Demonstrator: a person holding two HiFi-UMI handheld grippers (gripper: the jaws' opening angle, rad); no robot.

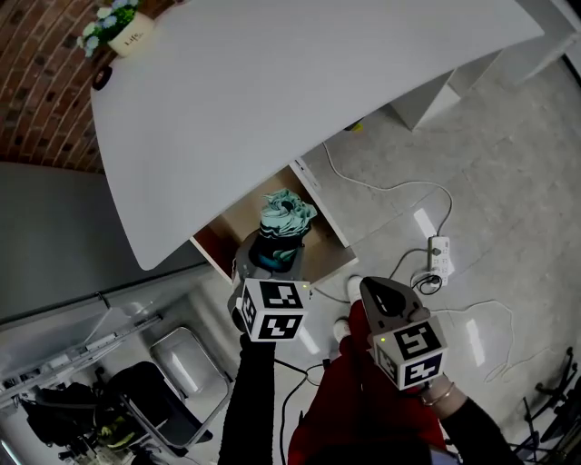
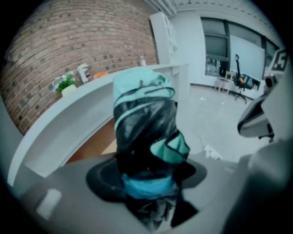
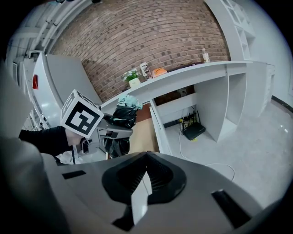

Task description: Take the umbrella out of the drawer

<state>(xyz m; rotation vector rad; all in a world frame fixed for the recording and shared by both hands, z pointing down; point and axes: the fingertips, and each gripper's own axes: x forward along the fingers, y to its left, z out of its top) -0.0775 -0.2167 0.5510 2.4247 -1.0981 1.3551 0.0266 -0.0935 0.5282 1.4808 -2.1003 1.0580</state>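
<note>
The left gripper is seen with its jaws spread wide and clamped on the lower part of a folded umbrella. The umbrella is black and teal and is wrapped with a blue band just above the jaws. It is held upright, with its bunched teal end uppermost. From the head view it is shown over the open drawer, whose wooden floor is exposed below it. In the right gripper view its top is level with the edge of the white surface. Whether its lower end is clear of the drawer cannot be told.

The right gripper is pictured near the left one, to its right. Its jaws are closed together and nothing is held between them. It is pointed down towards the pale floor in front of the drawer.

Both grippers are carried at the ends of black sleeves, and a red garment is visible between the sleeves.

Beyond the drawer, a potted plant is set at the far edge of the surface, against a brick wall. White cables and a power strip are spread on the floor to the right. A black router is seen under the surface.
</note>
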